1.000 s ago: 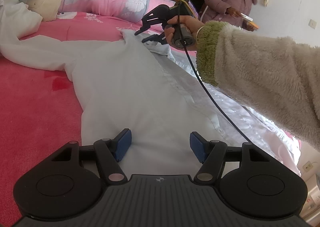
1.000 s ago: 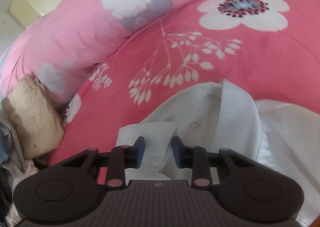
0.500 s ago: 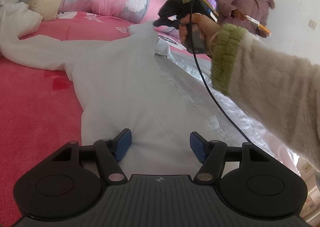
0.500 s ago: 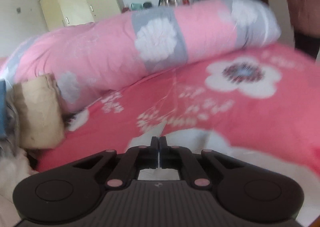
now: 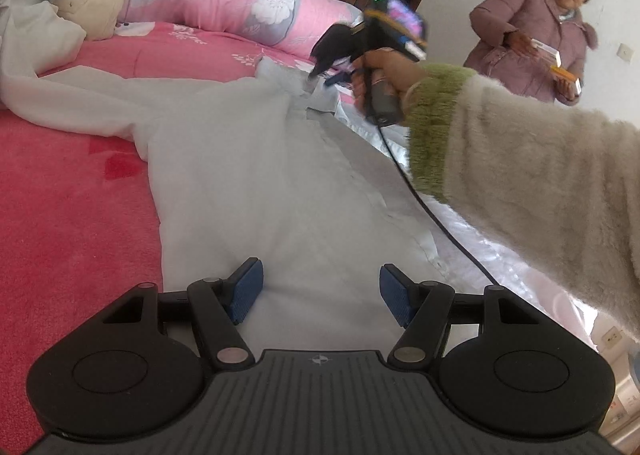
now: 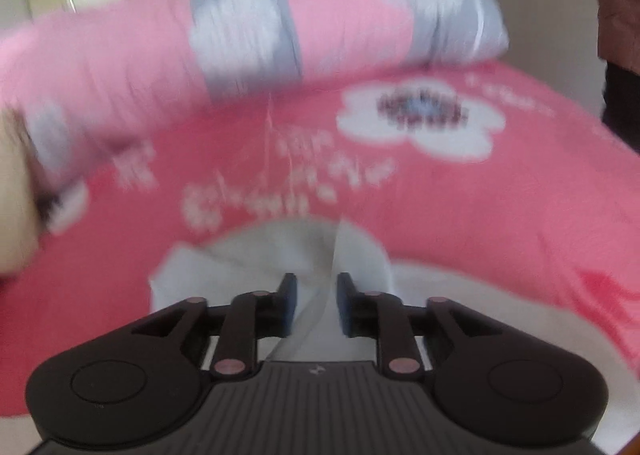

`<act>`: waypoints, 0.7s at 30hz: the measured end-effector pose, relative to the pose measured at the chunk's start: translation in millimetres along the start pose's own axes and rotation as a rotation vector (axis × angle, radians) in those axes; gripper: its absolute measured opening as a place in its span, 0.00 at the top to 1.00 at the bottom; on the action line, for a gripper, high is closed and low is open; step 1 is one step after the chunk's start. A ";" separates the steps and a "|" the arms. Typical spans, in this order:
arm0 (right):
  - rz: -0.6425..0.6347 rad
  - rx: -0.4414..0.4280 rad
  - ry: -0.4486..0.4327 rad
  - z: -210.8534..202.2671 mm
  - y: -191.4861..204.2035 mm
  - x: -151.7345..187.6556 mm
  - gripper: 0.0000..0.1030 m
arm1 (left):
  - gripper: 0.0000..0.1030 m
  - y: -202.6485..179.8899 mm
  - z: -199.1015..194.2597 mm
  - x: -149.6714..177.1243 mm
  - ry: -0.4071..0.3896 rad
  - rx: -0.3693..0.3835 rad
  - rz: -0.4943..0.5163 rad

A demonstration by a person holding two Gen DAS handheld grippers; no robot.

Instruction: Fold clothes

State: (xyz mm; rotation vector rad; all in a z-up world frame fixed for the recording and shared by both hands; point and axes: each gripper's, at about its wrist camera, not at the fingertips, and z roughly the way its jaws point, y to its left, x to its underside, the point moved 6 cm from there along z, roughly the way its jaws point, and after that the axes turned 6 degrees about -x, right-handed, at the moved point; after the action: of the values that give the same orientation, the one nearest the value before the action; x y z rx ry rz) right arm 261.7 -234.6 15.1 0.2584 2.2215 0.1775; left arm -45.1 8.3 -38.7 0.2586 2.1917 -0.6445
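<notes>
I am holding my left tool (image 5: pixel 321 291) low over the white shirt (image 5: pixel 256 191), its blue pads (image 5: pixel 244 289) spread wide apart with nothing between them, the cloth lying flat beneath. The shirt is spreading across the pink bed (image 5: pixel 64 215) from 6 o'clock up toward 12 o'clock in the left wrist view, one sleeve trailing off toward 10 o'clock. At about 1 o'clock my right hand (image 5: pixel 384 73), in a fuzzy cream sleeve (image 5: pixel 532 171) with a green cuff, is gripping the right tool (image 5: pixel 320 69) at the shirt's collar (image 5: pixel 316 95). A black cable (image 5: pixel 424 207) is hanging from its handle across the cloth.

The right wrist view is blurring badly. My right tool (image 6: pixel 313 301) is showing a narrow gap between its pads, with a fold of white shirt (image 6: pixel 280 251) standing up in that gap; I cannot tell whether the pads are pinching it. A rolled pink quilt (image 6: pixel 160 67) is lying at 12 o'clock. A person in a mauve coat (image 5: pixel 532 35) is standing at 2 o'clock in the left view.
</notes>
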 end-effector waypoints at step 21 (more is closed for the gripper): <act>-0.007 -0.105 0.112 21.1 33.6 2.0 0.72 | 0.37 4.6 0.3 1.0 0.001 0.010 -0.004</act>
State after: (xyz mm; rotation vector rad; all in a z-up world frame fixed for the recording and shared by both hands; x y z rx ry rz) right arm 281.2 -200.8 7.9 0.1873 2.3155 0.3107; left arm -43.7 12.0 -41.3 0.2593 2.1908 -0.6582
